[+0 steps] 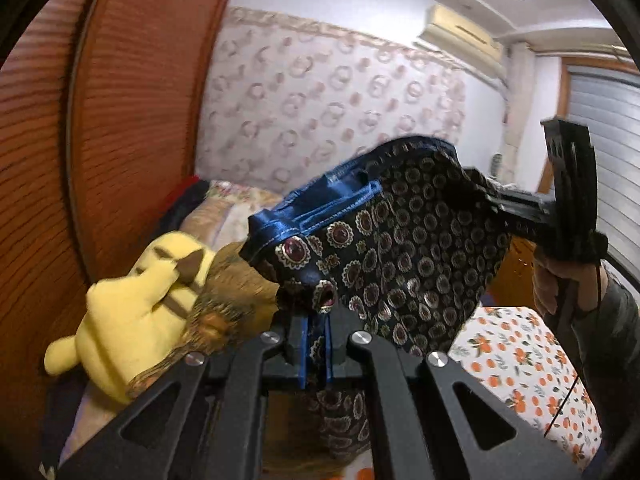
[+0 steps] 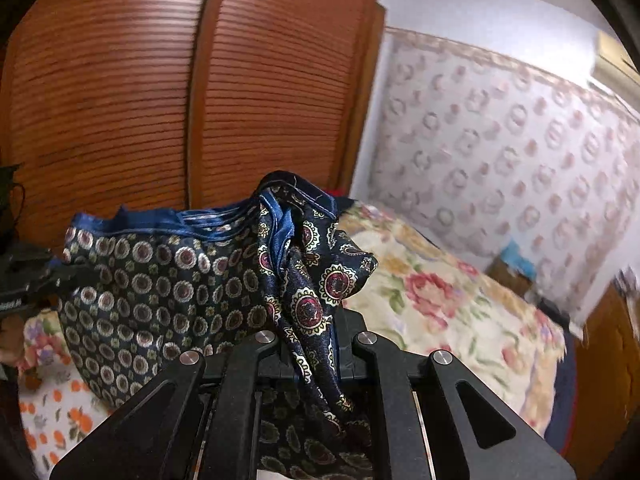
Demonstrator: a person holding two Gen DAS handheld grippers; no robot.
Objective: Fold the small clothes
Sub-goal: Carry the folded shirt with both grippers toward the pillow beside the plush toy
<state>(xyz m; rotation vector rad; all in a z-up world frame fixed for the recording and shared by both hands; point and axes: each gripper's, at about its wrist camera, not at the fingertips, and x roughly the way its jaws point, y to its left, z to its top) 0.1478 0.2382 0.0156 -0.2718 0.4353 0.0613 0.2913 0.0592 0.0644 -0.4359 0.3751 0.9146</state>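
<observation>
both grippers [image 1: 311,344] [image 2: 312,344] pinch the patterned shorts [image 1: 408,248].

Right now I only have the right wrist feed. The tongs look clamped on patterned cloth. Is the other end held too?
Observer: Yes. In the left wrist view the left tongs are shut on the blue hem of the same garment.
Operator: What sits below or beside it on that side?
Observer: A yellow plush toy lies left of the left tongs; your view misses it.
Operator: Can you see my tongs from there?
Observer: Yes, the right tongs grip the garment's far corner, with a hand on the handle. The cloth hangs between the two, above an orange-print sheet.
</observation>
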